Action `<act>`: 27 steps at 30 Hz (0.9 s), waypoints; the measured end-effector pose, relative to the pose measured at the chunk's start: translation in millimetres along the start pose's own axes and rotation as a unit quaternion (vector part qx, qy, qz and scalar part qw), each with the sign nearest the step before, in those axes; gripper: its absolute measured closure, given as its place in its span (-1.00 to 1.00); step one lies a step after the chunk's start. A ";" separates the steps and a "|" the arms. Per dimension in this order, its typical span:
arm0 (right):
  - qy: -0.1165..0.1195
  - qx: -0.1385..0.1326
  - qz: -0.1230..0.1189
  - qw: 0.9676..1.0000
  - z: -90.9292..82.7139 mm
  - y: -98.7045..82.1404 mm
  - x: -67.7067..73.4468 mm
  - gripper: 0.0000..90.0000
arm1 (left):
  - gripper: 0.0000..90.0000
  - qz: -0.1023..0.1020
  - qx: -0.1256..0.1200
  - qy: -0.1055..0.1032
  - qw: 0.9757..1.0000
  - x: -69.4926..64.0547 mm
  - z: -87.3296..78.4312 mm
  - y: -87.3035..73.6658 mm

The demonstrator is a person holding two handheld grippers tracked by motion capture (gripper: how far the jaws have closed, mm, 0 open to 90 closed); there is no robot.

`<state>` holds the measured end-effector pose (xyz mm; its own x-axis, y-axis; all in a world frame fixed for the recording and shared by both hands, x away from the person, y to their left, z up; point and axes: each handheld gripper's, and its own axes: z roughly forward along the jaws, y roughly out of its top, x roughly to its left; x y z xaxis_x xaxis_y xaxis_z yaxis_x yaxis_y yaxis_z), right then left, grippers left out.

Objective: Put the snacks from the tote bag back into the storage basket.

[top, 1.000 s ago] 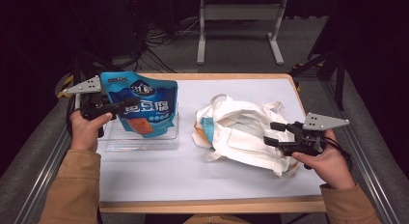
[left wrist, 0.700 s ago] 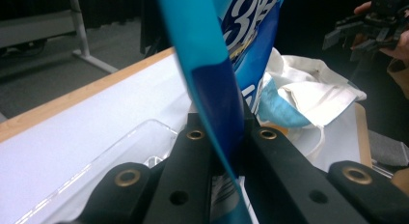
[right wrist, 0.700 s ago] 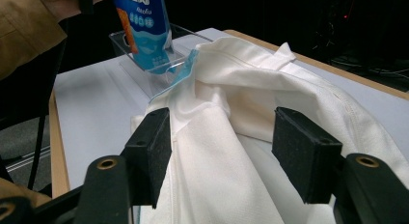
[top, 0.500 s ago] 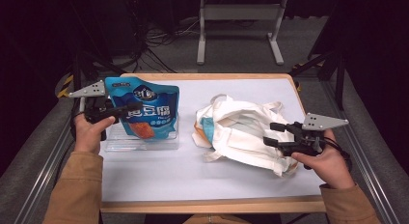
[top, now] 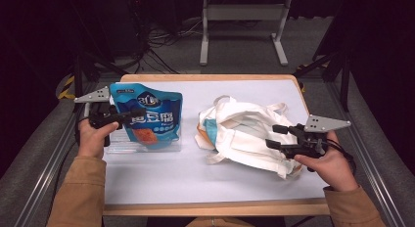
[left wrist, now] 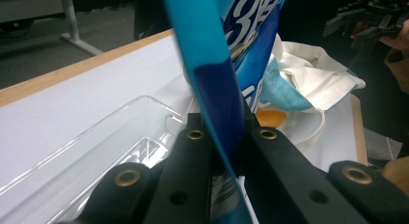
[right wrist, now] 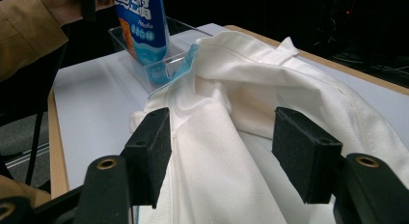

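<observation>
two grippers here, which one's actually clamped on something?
The left gripper: its jaws pinch the edge of the blue pouch, held upright over the clear tray. The right gripper stands open over the white tote bag, its pads apart from the cloth.

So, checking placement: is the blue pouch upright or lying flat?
Upright: the blue printed snack pouch stands in the clear plastic tray, pinched by the left tool.

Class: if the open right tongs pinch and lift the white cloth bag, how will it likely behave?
The white cloth bag lies crumpled, so it will probably sag and drape. Its loose straps may trail. It looks light; something blue inside could shift.
</observation>
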<state>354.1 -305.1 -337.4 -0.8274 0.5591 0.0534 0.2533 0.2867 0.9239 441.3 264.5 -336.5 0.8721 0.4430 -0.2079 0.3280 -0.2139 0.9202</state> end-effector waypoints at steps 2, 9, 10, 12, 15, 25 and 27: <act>0.000 0.001 0.000 1.000 0.4 -0.2 -0.1 -0.12 | 0.99 0.003 0.001 0.000 1.000 1.0 0.9 -1.8; 0.000 0.001 0.000 1.000 1.2 -0.5 0.0 -0.12 | 0.98 -0.011 0.008 -0.001 1.000 3.8 2.9 -8.4; 0.000 0.001 0.001 1.000 1.2 -0.5 -0.1 -0.12 | 0.98 -0.017 0.005 -0.002 1.000 4.5 2.5 -9.6; -0.001 0.002 0.001 1.000 1.3 -0.6 -0.2 -0.13 | 0.98 -0.019 0.002 -0.003 1.000 5.9 2.0 -11.3; -0.001 0.003 0.001 1.000 2.0 -0.9 0.0 -0.13 | 0.96 -0.023 -0.002 -0.002 1.000 6.7 0.6 -13.5; -0.001 0.005 0.000 1.000 3.5 -1.3 0.3 -0.14 | 0.87 -0.043 -0.009 0.010 0.999 9.7 -4.3 -18.4; -0.001 0.005 -0.001 1.000 3.4 -1.4 0.0 -0.14 | 0.83 -0.042 -0.011 0.013 0.999 10.1 -4.9 -19.4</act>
<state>355.5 -302.8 -339.9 -0.8262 0.5610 0.0513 0.2577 0.2954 0.9200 442.0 277.4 -354.8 0.8326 0.4803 -0.2759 0.3910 -0.1571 0.9069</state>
